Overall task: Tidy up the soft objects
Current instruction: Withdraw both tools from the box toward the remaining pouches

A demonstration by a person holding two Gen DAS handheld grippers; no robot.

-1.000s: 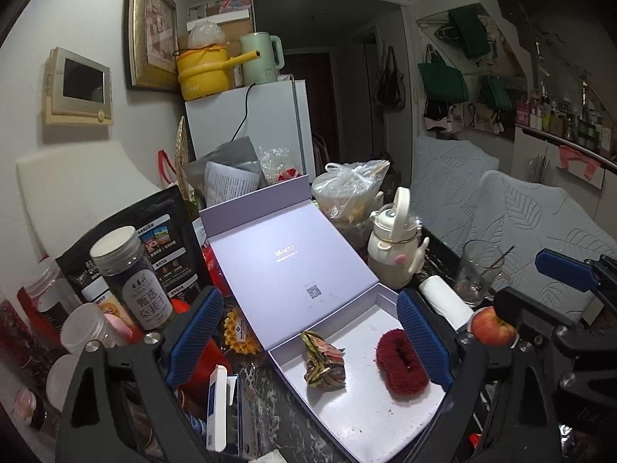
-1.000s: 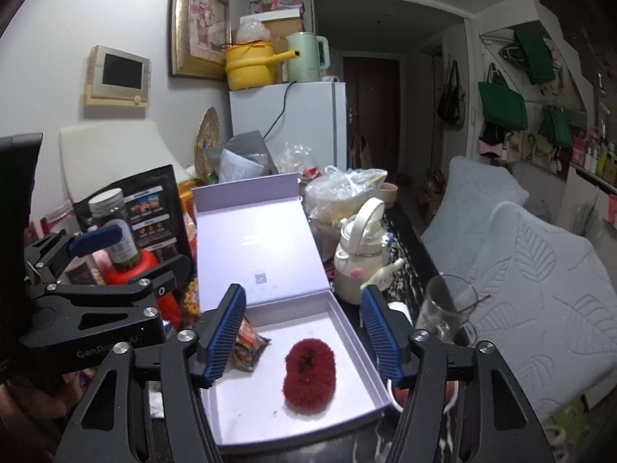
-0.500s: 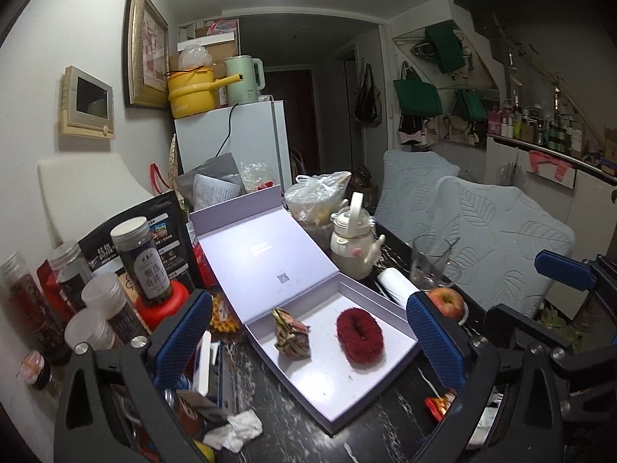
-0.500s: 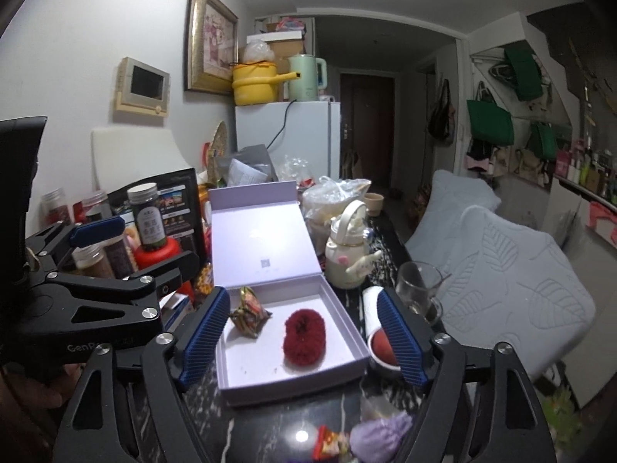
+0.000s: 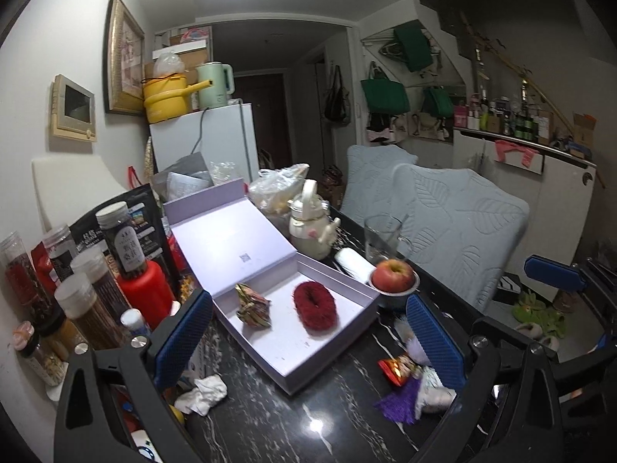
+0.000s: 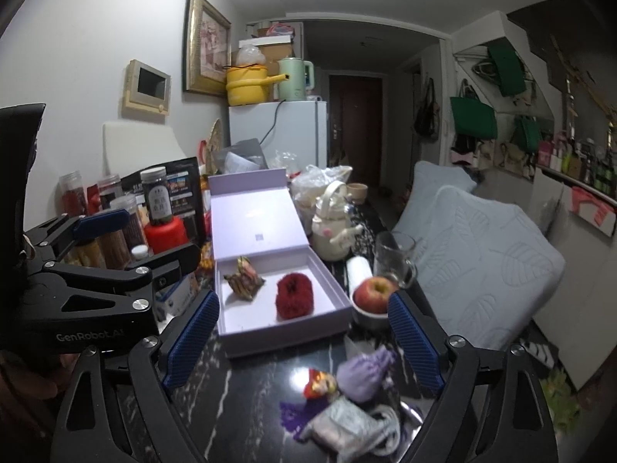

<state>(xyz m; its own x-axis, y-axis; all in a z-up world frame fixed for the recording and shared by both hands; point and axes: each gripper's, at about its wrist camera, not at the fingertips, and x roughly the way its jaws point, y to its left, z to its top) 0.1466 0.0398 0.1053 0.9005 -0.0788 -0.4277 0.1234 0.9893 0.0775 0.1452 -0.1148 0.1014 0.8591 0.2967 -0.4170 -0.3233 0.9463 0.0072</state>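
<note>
Both empty and spread wide: drop right hand-held gripper [image 6: 302,341] onto lavender pouch [image 6: 364,372] on worktop [image 6: 250,397] before box [image 6: 283,314], pinch its middle, left hand-held gripper [image 5: 308,341] clear.

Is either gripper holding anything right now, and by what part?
Nothing is held. The left gripper and right gripper are both open and empty above the table.
</note>
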